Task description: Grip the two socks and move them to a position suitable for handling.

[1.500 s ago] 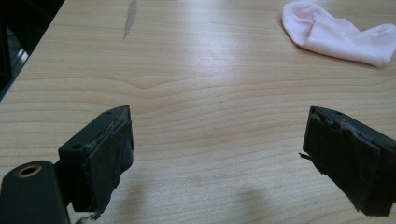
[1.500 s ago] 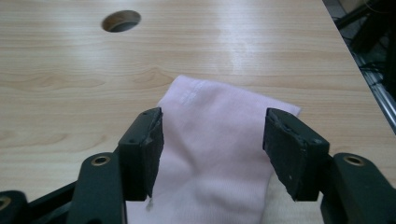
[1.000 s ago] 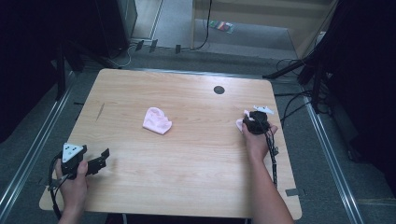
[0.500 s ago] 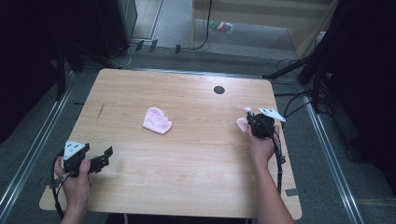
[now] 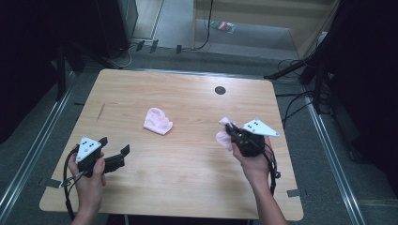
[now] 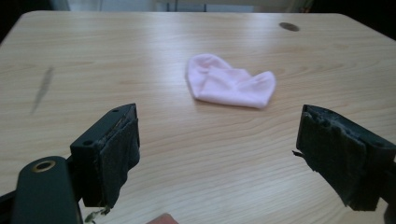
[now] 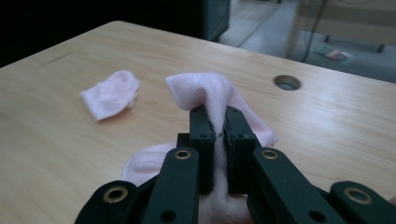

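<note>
A pale pink sock (image 5: 157, 121) lies at the centre of the frame on a light wood-grain table (image 5: 187, 178), with a dark streak (image 5: 101, 112) at centre left. A second pink sock (image 7: 219, 100) sits between the black jaws of the right gripper (image 7: 216, 126). Each gripper carries a grey plate (image 5: 259, 127) dotted black.

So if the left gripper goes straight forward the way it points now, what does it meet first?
Probably the folded pink sock lying on the wooden table. It sits ahead between the open jaws of the left gripper, nothing nearer.
</note>
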{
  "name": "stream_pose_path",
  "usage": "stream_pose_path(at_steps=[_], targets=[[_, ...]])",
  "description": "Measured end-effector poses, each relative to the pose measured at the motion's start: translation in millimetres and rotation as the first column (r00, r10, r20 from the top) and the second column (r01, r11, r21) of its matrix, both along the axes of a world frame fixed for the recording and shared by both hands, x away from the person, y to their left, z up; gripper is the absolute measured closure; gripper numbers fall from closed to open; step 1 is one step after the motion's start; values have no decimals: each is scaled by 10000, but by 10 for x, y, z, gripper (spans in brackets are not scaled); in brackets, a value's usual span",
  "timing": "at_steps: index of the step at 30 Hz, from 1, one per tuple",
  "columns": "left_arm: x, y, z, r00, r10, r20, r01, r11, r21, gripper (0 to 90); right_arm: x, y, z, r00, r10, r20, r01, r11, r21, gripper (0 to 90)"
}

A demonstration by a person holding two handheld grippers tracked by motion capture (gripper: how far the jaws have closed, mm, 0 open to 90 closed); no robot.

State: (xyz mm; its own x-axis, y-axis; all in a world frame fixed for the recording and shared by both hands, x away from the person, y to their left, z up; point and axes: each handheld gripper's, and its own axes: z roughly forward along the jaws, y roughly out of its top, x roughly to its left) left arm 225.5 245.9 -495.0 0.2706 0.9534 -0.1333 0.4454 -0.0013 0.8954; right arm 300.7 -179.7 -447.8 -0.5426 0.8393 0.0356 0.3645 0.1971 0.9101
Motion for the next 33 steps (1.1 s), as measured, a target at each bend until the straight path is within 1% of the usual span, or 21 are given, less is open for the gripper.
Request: stream_pose_path(at_steps=[2, 3, 4, 5, 7, 9, 10, 11, 13, 14, 18, 19, 22, 23, 24, 25, 27, 28, 29, 31, 33], targets=[[16, -58, 11, 9999, -169, 35, 169, 9998, -69, 136, -34, 42, -8, 9998, 209, -5, -209, 9997, -90, 852], [40, -152, 17, 9994, -340, 87, 340, 9994, -43, 136, -113, 147, -40, 9977, 676, -16, -676, 9974, -266, 852], [51, -208, 17, 9989, -449, 108, 448, 9990, 48, 136, -143, 193, -59, 9957, 930, -41, -931, 9951, -337, 851], [51, -208, 17, 9989, -449, 108, 448, 9990, 48, 136, -143, 193, -59, 9957, 930, -41, -931, 9951, -337, 851], [86, -376, 15, 9961, -863, 163, 863, 9963, -13, 136, -215, 297, -134, 9901, 1394, -146, -1398, 9897, -293, 852], [98, -425, 18, 9948, -1008, 174, 1008, 9949, -21, 136, -254, 371, -199, 9851, 1699, -276, -1706, 9850, -267, 852], [122, -511, 26, 9918, -1246, 298, 1246, 9922, -1, 137, -274, 414, -235, 9821, 1857, -327, -1867, 9819, -320, 851], [122, -511, 26, 9918, -1246, 298, 1246, 9922, -1, 141, -274, 414, -235, 9821, 1857, -327, -1867, 9819, -320, 851], [151, -595, 24, 9836, -1745, 452, 1758, 9840, -274, 141, -314, 551, -338, 9713, 2324, -508, -2351, 9704, -548, 851], [157, -610, 18, 9808, -1901, 430, 1917, 9808, -355, 142, -322, 595, -369, 9692, 2409, -503, -2439, 9677, -637, 851], [166, -666, -29, 9762, -2143, 344, 2156, 9757, -392, 151, -326, 704, -466, 9634, 2587, -706, -2635, 9621, -704, 850], [161, -685, -59, 9737, -2256, 324, 2268, 9732, -370, 152, -333, 774, -536, 9586, 2721, -834, -2789, 9566, -842, 850], [159, -706, -107, 9705, -2395, 267, 2403, 9702, -314, 152, -329, 859, -631, 9533, 2879, -917, -2972, 9482, -1121, 843], [159, -706, -107, 9705, -2395, 267, 2403, 9702, -314, 152, -329, 859, -631, 9533, 2879, -917, -2972, 9482, -1121, 843], [160, -719, -144, 9696, -2439, 192, 2445, 9690, -347, 152, -307, 902, -704, 9490, 3023, -896, -3114, 9432, -1154, 763], [161, -724, -165, 9685, -2489, 112, 2492, 9677, -379, 152, -292, 904, -722, 9485, 3053, -849, -3134, 9434, -1088, 686], [155, -732, -207, 9647, -2635, -11, 2633, 9641, -339, 152, -267, 853, -703, 9536, 2912, -770, -2966, 9524, -706, 507], [151, -739, -227, 9621, -2724, -83, 2721, 9619, -256, 152, -257, 804, -674, 9549, 2861, -794, -2903, 9558, -468, 465], [151, -739, -227, 9621, -2724, -83, 2721, 9619, -256, 152, -258, 748, -639, 9590, 2731, -757, -2764, 9604, -361, 439], [156, -745, -273, 9571, -2887, -245, 2882, 9573, -203, 159, -281, 624, -572, 9653, 2514, -706, -2539, 9668, -299, 431], [172, -754, -289, 9597, -2797, -279, 2792, 9600, -223, 192, -327, 513, -533, 9709, 2212, -917, -2235, 9746, -157, 462]])
